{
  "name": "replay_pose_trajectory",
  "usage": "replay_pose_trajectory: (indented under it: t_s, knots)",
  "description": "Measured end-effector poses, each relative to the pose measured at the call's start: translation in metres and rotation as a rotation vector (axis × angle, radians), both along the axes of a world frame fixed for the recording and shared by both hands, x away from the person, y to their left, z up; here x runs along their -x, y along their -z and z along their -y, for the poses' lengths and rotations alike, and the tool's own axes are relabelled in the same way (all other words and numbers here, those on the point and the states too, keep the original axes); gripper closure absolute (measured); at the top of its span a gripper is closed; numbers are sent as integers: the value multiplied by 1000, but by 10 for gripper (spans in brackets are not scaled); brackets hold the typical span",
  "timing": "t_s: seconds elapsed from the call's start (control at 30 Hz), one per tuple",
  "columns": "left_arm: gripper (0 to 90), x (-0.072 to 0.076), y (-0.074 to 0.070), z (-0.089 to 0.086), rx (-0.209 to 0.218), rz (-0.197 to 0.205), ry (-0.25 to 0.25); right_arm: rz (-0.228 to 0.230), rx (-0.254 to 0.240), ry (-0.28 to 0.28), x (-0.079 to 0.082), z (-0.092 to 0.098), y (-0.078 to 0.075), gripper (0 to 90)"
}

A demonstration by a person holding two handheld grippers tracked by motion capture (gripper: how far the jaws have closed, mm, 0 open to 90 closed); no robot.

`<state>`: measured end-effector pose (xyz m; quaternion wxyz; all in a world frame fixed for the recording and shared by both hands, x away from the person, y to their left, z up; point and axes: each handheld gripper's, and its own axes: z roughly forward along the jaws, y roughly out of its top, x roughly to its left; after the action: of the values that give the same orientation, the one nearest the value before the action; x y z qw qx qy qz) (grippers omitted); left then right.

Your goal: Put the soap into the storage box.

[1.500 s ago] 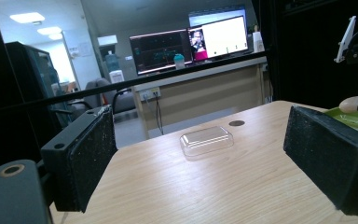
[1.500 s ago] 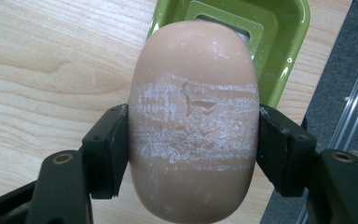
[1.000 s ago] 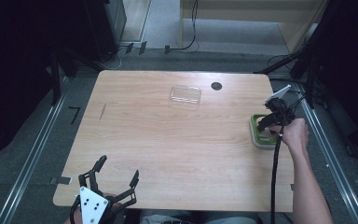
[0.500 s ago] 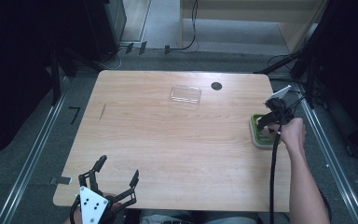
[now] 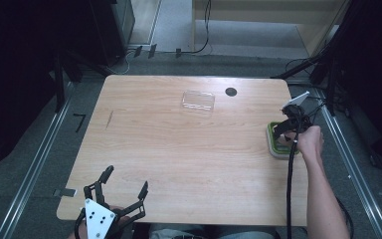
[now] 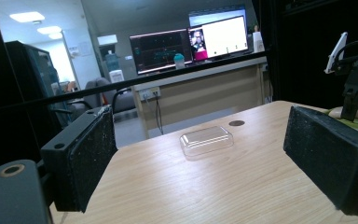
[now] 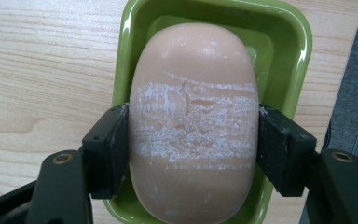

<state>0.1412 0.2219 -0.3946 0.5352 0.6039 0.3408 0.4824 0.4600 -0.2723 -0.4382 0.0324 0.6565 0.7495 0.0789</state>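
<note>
Soap bar (image 7: pixel 193 121), peach oval (white scuffed band), clamped in right tool (image 7: pixel 193 154) over green dish (image 7: pixel 289 37).

No text, label, brand, number or sign can be read. In the left gripper view the monitors (image 6: pixel 191 44) on the far desk glow with content too small and blurred to make out, and the sheets on the far wall (image 6: pixel 73 50) are illegible as well. The soap bar (image 7: pixel 193 121) bears only whitish scuffs and cracks, no lettering.
</note>
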Motion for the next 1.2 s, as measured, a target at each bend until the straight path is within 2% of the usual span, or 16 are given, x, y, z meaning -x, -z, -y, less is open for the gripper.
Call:
replay_pose_trajectory:
  t_s: [0.63, 1.2]
  knots:
    - [99, 0, 0, 0, 0, 1, 0, -8, 12, 26, -2, -2, 7, 334]
    - [99, 0, 0, 0, 1, 1, 0, -39, 22, 35, -3, -3, 13, 334]
